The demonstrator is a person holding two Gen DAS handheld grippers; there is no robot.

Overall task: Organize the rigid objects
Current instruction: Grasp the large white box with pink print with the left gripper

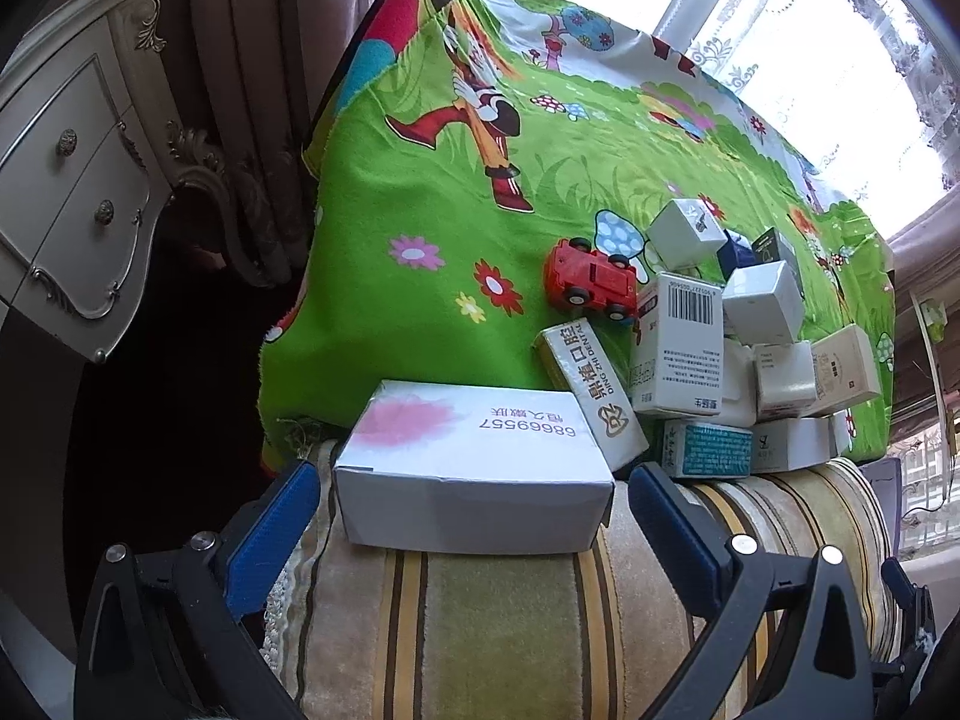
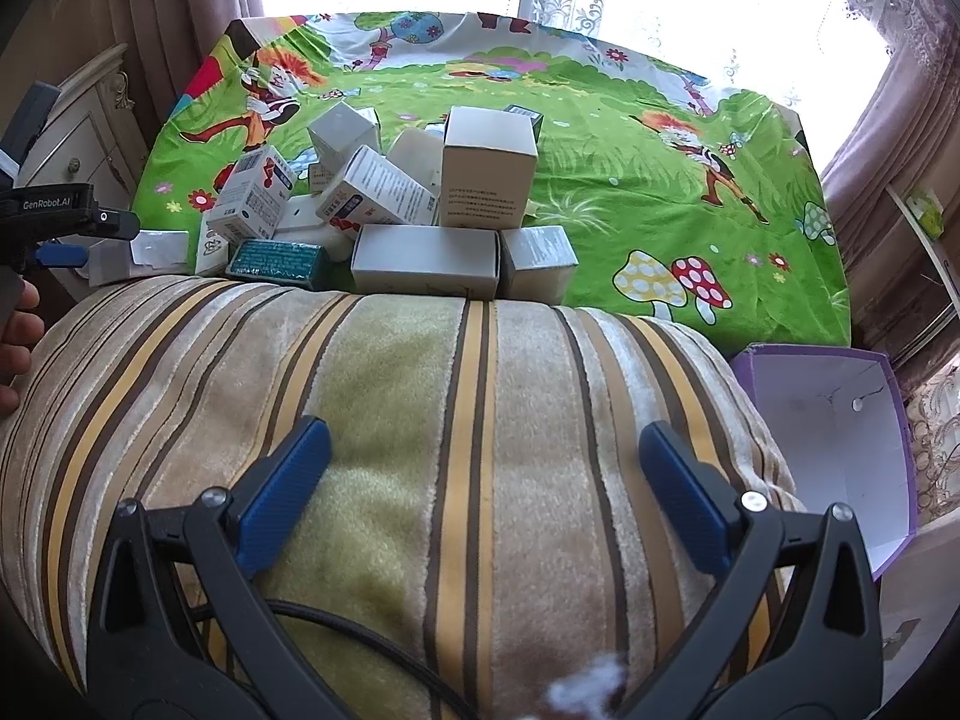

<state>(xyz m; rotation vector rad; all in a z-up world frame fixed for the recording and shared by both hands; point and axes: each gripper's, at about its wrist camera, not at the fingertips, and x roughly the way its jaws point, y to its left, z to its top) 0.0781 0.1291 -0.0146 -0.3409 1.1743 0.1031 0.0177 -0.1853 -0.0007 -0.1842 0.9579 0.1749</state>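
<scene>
A pile of small cardboard boxes (image 1: 738, 360) lies on a bright green cartoon cloth (image 1: 432, 192), with a red toy car (image 1: 591, 279) at its left. A larger white box with a pink blot (image 1: 474, 462) sits on the striped cushion (image 1: 498, 630) right in front of my left gripper (image 1: 474, 501), which is open with its blue fingers (image 1: 270, 534) either side of the box, not touching. In the right wrist view my right gripper (image 2: 483, 480) is open and empty over the striped cushion (image 2: 420, 390); the box pile (image 2: 420, 204) lies beyond it.
A purple-edged open box (image 2: 834, 438) stands at the right of the cushion. A cream carved dresser (image 1: 78, 180) and curtains are at the left. The left gripper's body (image 2: 60, 216) shows at the right view's left edge. A window is behind.
</scene>
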